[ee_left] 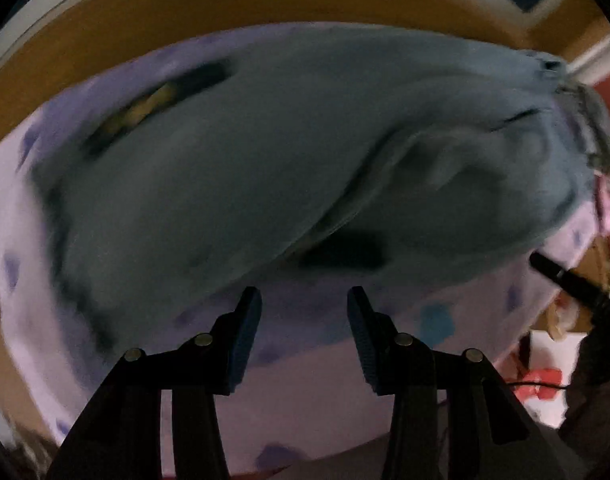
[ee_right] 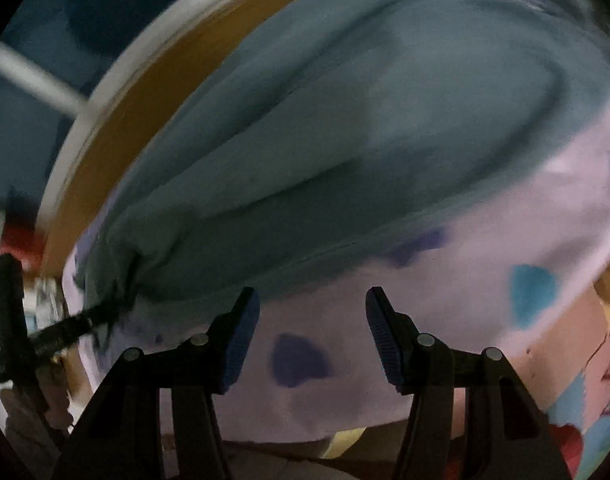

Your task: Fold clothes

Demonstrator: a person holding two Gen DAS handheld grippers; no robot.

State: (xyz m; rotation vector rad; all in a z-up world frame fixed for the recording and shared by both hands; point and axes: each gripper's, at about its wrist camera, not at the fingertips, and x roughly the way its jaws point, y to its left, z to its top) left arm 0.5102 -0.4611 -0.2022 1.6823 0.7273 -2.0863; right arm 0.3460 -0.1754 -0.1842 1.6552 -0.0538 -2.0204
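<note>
The left gripper stands with jaws apart and empty; the grey-blue garment lies just beyond at twelve o'clock on a pale spotted sheet. The right gripper likewise gapes, the garment spreading from twelve toward ten. Blur smears the folds; it is possibly trousers.

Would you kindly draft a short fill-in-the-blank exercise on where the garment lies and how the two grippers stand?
1. The grey-blue garment lies on a pale sheet printed with blue ____.
2. The left gripper is ____, holding nothing.
3. The right gripper holds ____.
4. Beyond the garment runs a ____-coloured board.

Missing words: spots; open; nothing; mustard
</note>
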